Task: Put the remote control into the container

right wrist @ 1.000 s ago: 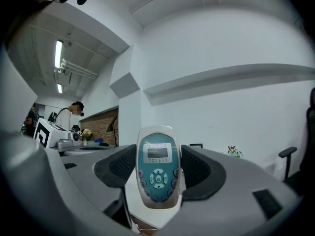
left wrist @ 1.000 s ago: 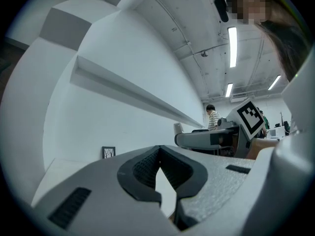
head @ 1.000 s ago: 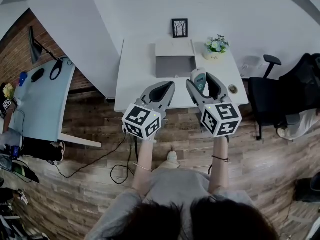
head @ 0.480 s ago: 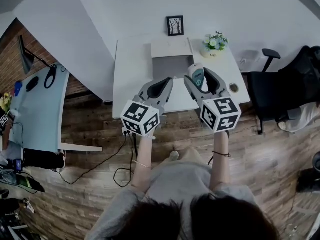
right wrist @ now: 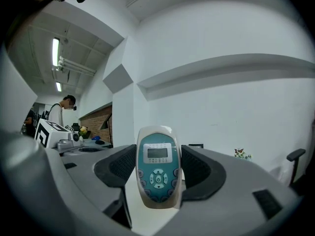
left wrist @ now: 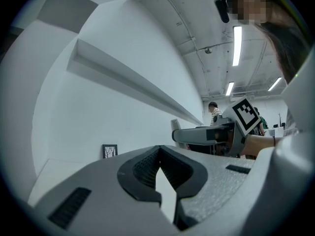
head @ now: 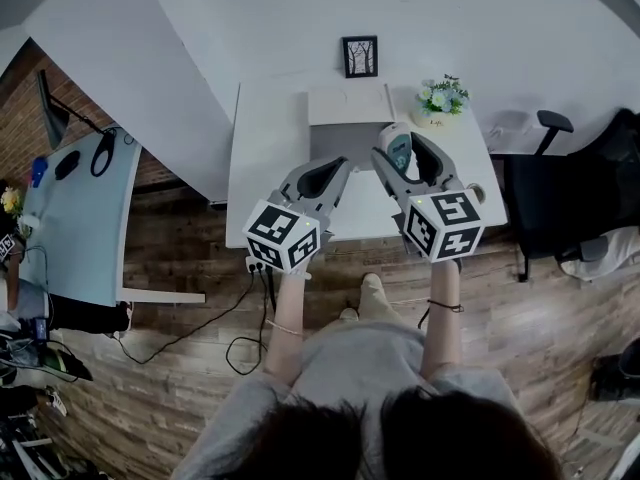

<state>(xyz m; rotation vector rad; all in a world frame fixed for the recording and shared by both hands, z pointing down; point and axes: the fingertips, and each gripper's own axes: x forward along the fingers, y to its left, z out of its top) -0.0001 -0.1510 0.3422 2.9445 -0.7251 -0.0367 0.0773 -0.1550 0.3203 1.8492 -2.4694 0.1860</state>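
The remote control [right wrist: 157, 168], white with a teal face, a small screen and buttons, stands upright between the pads of my right gripper [right wrist: 156, 173], which is shut on it. In the head view the remote control [head: 398, 149] and right gripper [head: 402, 148] hang above the white table [head: 265, 153], just right of the grey open container [head: 345, 140]. My left gripper [head: 338, 168] hovers over the table's front part, left of the right one. Its jaws meet at the tips with nothing between them, so the left gripper [left wrist: 158, 154] is shut.
A framed picture [head: 360, 56] leans on the wall behind the container, and a flower pot [head: 441, 98] stands at the table's back right. A black office chair [head: 570, 183] stands to the right, a light-blue desk [head: 75, 208] to the left. Cables [head: 215, 318] lie on the wooden floor.
The head view has shifted a little and a foot has stepped forward under the table's edge. Both grippers keep their pose over the table, with the remote still held.
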